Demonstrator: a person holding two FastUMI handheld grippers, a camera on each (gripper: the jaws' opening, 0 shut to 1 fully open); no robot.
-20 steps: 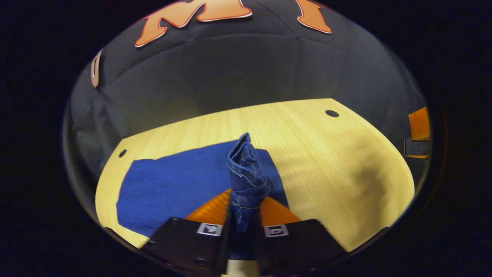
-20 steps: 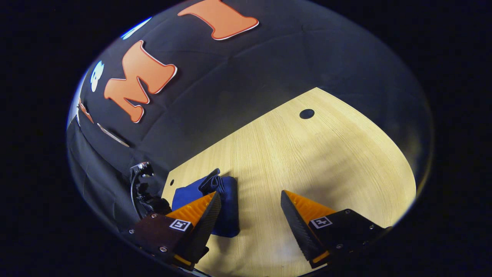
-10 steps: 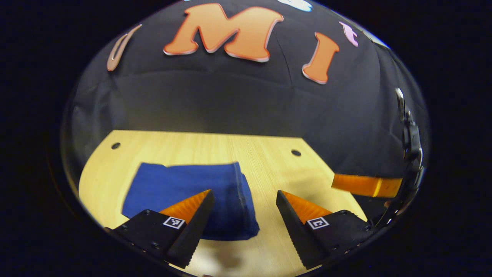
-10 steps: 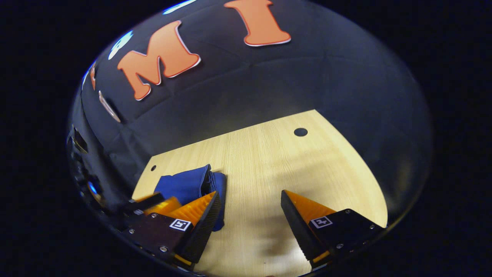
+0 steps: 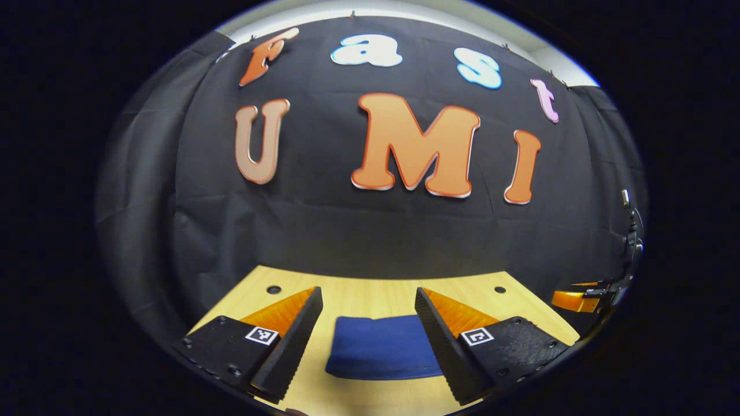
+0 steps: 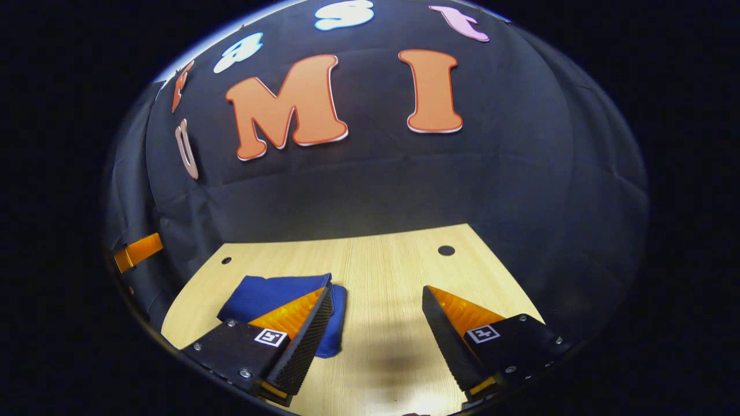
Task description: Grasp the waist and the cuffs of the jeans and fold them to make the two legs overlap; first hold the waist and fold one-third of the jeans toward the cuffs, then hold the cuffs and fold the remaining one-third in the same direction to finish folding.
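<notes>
The blue jeans lie folded into a compact flat rectangle on the wooden table. My left gripper is open, raised and pulled back, with the bundle seen between its fingers but untouched. In the right gripper view the jeans rest left of centre, partly behind my left finger. My right gripper is open over bare wood, holding nothing. The right gripper's finger shows at the far right edge of the left gripper view, and the left gripper's finger at the far left edge of the right gripper view.
The table has small round holes near its back corners. The black cloth wall stands close behind its far edge. Bare wood stretches to the right of the jeans.
My left gripper let go of the denim edge, opened and drew back upward. The cloth dropped flat onto the folded bundle. My right gripper also lifted and tilted up.
</notes>
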